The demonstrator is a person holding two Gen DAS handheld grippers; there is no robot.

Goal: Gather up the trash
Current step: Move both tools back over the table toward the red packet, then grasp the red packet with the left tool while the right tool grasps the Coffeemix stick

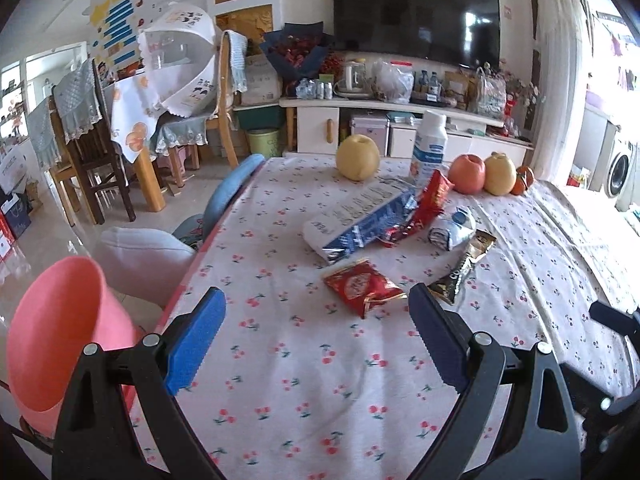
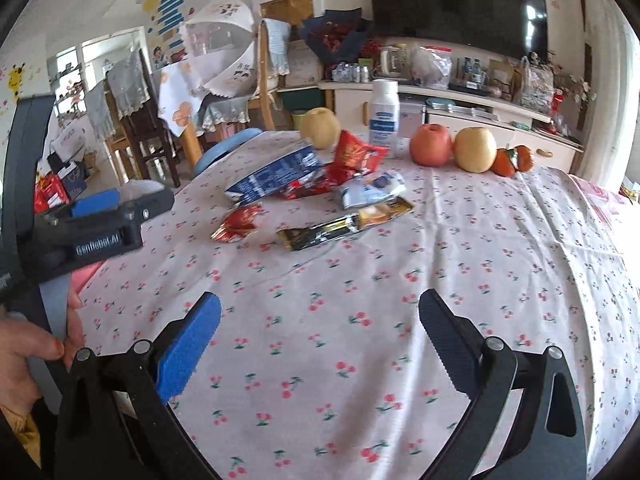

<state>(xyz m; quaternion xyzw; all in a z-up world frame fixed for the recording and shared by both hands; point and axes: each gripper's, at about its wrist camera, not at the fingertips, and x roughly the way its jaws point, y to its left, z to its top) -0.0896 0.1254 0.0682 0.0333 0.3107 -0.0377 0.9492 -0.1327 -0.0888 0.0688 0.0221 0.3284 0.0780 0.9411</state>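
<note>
Several wrappers lie on the cherry-print tablecloth (image 1: 304,360): a small red wrapper (image 1: 360,286) (image 2: 238,222), a black-gold sachet (image 1: 464,266) (image 2: 344,226), a blue-white bag (image 1: 360,218) (image 2: 272,178), a red snack bag (image 1: 424,208) (image 2: 356,156) and a crumpled white-blue wrapper (image 1: 452,228) (image 2: 370,192). A pink bin (image 1: 60,332) stands left of the table. My left gripper (image 1: 318,308) is open and empty, just short of the small red wrapper. My right gripper (image 2: 320,312) is open and empty above bare cloth, nearer than the sachet.
A white bottle (image 1: 430,144), a yellow pear (image 1: 357,157), an apple (image 1: 468,174), another pear (image 1: 500,174) and small orange fruit (image 1: 524,180) stand at the table's far edge. A blue chair (image 1: 236,188) and a grey cushion (image 1: 144,264) sit to the left.
</note>
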